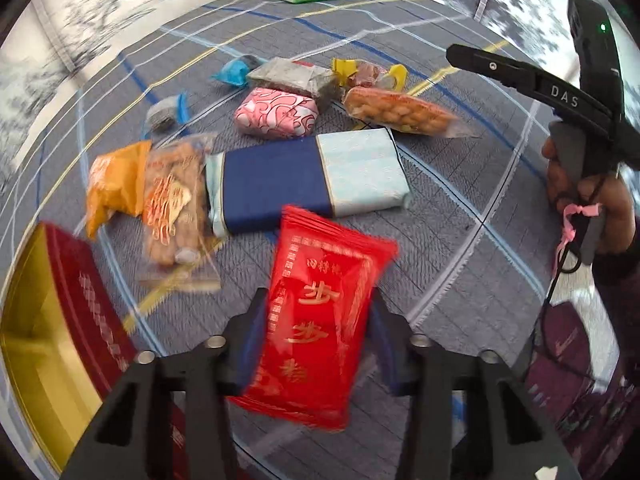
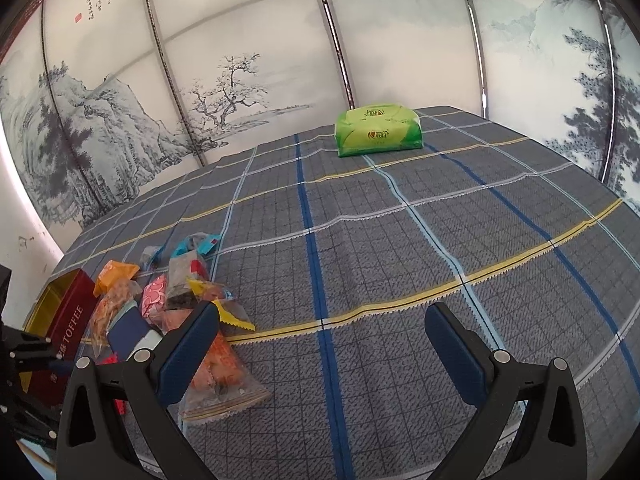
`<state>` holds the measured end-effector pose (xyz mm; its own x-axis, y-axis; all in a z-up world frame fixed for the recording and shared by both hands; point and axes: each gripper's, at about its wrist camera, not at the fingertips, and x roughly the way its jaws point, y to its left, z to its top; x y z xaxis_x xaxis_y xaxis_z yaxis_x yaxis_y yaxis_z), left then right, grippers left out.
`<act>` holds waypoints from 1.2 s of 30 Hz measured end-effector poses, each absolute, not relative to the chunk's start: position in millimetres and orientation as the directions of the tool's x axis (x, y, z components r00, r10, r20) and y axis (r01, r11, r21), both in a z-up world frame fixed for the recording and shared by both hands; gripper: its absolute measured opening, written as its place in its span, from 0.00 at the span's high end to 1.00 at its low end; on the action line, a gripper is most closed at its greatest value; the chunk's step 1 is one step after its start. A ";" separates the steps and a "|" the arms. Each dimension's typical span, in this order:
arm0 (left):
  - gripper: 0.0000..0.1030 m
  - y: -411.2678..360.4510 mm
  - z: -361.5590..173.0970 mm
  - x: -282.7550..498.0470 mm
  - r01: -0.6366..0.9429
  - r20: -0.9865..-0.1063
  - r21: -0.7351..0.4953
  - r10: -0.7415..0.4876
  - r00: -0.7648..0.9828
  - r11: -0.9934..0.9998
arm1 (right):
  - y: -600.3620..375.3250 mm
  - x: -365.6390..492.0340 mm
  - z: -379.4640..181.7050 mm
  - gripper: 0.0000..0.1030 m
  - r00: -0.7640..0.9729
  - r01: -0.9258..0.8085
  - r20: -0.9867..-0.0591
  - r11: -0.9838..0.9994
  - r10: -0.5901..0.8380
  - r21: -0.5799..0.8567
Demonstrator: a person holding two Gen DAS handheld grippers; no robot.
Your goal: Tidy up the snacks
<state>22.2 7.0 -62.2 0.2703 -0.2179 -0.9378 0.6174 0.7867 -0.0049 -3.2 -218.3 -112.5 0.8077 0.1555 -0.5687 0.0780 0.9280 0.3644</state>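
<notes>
The left gripper (image 1: 316,332) pinches a red packet (image 1: 320,320), apparently lifted off the cloth (image 2: 400,260); the right gripper (image 2: 322,340) hangs spread, empty.

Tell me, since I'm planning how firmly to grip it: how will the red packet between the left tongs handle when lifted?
The red packet is probably light and floppy: thin crinkled film, puffed. Its glossy wrapper may slip between the left tongs, which grip only its lower half. Contents could crush if squeezed hard.
</notes>
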 end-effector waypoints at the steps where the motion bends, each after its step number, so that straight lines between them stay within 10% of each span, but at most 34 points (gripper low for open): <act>1: 0.60 9.6 -61.2 17.1 0.590 -0.934 -0.015 -0.222 0.281 0.807 | -218.8 -3.1 -112.5 0.01 0.808 0.079 -0.568 0.926 0.157 0.369; 9: 0.61 21.9 -14.0 -33.9 0.463 -0.837 -0.224 -0.413 0.359 0.857 | -220.6 -11.1 -107.2 0.04 0.820 -0.019 -0.517 0.913 0.247 0.407; 16: 0.61 33.2 16.4 -52.5 0.459 -0.806 -0.194 -0.407 0.429 0.867 | -165.7 -13.9 -102.7 0.50 0.711 -0.294 -0.596 0.928 0.374 0.231; 36: 0.61 59.9 31.5 -40.6 0.384 -0.781 -0.194 -0.379 0.496 0.903 | -139.1 23.1 -121.7 0.66 0.555 -0.439 -0.733 0.887 0.394 0.145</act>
<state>-40.6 59.9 31.5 0.4963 -0.3787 -0.7812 0.3841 0.9028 -0.1936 23.1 -139.1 -121.7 0.5549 0.3940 -0.7327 -0.4387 0.8869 0.1447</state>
